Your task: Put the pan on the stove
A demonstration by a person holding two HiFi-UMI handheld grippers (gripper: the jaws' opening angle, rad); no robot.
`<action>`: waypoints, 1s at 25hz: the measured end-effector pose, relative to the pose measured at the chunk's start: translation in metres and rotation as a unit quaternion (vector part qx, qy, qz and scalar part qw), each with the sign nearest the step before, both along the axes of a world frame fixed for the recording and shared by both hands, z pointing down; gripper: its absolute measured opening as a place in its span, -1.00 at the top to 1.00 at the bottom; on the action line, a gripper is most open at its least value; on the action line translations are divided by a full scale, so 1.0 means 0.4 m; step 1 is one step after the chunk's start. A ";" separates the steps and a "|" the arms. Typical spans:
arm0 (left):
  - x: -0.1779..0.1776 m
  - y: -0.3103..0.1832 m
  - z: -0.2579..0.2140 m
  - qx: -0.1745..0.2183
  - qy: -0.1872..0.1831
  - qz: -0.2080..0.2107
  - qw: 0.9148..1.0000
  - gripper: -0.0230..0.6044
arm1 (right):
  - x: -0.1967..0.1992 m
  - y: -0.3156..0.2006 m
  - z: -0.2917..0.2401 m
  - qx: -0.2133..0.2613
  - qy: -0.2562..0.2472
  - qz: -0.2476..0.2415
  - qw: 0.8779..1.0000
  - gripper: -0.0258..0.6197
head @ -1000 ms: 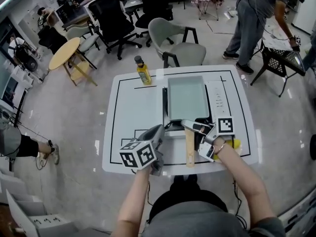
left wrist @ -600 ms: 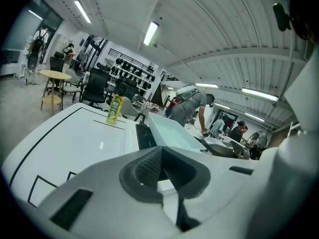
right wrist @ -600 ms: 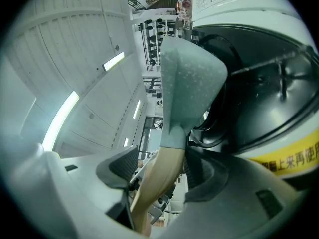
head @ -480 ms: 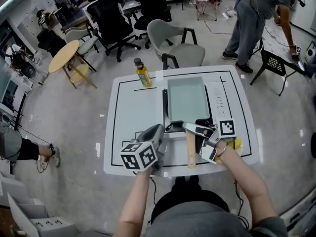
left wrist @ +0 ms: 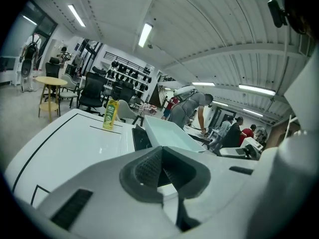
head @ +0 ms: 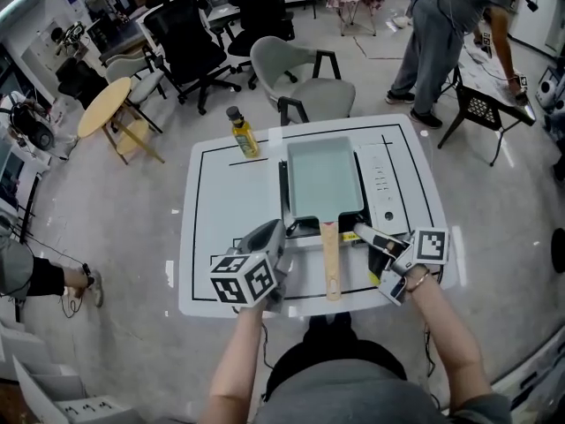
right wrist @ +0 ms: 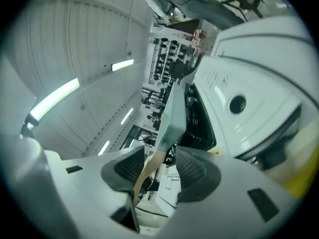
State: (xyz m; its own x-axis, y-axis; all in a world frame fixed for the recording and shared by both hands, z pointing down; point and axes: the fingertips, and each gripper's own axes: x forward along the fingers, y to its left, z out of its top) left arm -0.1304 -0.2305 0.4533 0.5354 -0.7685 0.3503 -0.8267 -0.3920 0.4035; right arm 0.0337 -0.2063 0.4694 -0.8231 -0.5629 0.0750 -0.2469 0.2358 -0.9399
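on the white surface, the pan rests on the stove; left claw clenched empty, right claw released beside the wooden handle, jaws just narrowed, nothing between them.

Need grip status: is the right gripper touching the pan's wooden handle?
Apart. The head view shows a strip of table between the right gripper and the pan handle; its jaws stand open.

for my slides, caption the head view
Pan on the stove, handle toward the person, bottle near the table's far edge
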 end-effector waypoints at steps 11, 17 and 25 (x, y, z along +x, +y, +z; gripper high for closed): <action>0.020 -0.012 0.000 0.008 -0.021 -0.007 1.000 0.91 | 0.151 -0.007 -0.095 0.136 0.235 0.132 0.953 0.81; 0.018 -0.013 -0.023 0.026 -0.039 -0.010 0.999 0.91 | 0.165 0.011 -0.146 0.196 0.316 0.159 0.914 0.91; 0.017 -0.008 -0.039 0.041 -0.051 -0.014 0.998 0.91 | 0.151 0.021 -0.174 0.248 0.372 0.161 0.880 0.91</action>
State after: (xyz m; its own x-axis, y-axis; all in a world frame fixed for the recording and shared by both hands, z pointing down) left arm -0.1238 -0.2335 0.4376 0.4775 -0.8113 0.3373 -0.8732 -0.3959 0.2841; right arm 0.0942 -0.1981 0.3998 -0.4426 -0.8729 0.2052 -0.8792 0.3774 -0.2909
